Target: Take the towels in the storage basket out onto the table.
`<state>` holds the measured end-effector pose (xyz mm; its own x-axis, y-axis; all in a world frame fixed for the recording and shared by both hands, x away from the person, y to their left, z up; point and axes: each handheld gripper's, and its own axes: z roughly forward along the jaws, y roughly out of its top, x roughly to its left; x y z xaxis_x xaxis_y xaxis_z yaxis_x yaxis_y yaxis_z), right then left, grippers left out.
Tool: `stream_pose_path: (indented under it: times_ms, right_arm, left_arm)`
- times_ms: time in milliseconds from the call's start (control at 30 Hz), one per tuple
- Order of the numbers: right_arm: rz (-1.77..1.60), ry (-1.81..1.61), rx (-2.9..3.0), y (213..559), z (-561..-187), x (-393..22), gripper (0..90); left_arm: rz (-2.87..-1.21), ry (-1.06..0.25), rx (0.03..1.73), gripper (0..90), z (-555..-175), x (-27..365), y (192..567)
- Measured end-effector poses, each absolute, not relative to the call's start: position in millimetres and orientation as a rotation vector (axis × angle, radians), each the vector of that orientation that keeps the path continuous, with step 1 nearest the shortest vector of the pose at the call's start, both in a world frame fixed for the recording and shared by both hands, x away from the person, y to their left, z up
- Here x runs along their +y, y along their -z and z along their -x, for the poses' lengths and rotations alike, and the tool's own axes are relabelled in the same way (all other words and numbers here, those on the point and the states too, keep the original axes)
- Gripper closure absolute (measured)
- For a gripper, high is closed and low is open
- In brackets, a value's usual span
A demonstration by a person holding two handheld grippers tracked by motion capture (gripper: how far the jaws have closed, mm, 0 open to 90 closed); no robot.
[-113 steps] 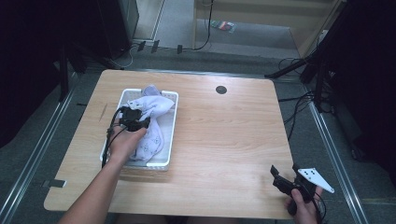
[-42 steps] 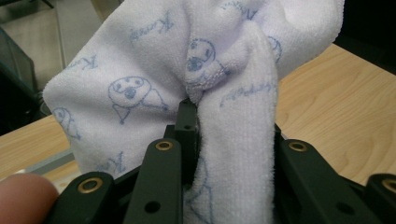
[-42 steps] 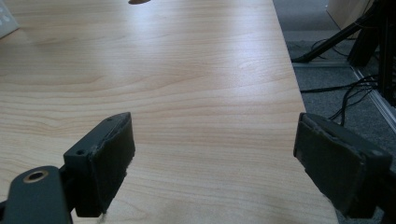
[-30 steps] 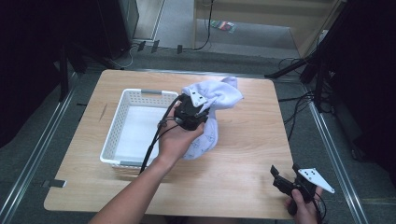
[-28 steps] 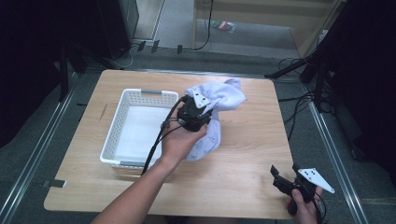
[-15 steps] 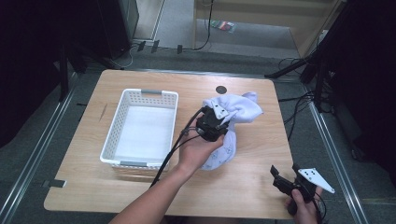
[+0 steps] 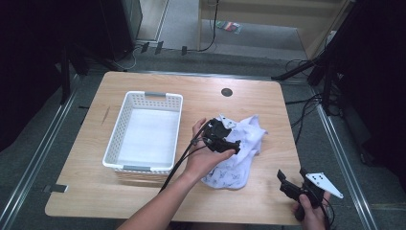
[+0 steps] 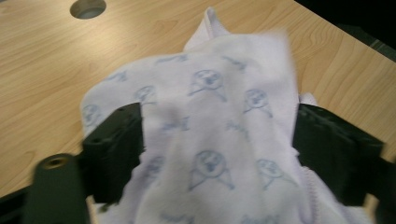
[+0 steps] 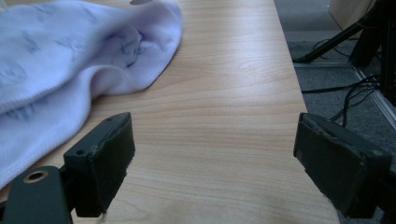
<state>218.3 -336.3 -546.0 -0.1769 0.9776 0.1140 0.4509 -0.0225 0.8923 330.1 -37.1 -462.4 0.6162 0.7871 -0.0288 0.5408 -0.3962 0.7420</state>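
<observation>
White basket (image 7: pixel 143 132) on the left part of the table (image 7: pixel 95 191), nothing in it. Just right of it, left gripper (image 7: pixel 221 140) sits over a pale printed cloth (image 7: pixel 234 163) lying crumpled on the tabletop; jaws have just been opening and now stand apart, cloth between them, pads not pressing. Right gripper (image 7: pixel 292 184) at the near right edge, jaws wide apart, holding nothing.

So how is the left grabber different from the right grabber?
The left gripper hangs over the white printed cloth, cloth lying between its jaws; the right gripper has only bare table between its jaws. The left's jaws have just been opening. Both stand open, and both have black jaws.
</observation>
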Motion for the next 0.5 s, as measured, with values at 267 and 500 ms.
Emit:
stream_pose_path:
  times_ms: [267,500]
  right_arm:
    - [-1.501,-1.155,1.673,546.0,-218.3,-336.3,12.6]
    - [-1.512,-1.156,1.666,546.0,-218.3,-336.3,12.6]
  left_arm:
    - [-1.987,-0.344,1.006,0.0,-323.5,-7.3,452.1]
    - [-1.916,-0.358,1.017,0.0,-316.6,26.3,440.9]
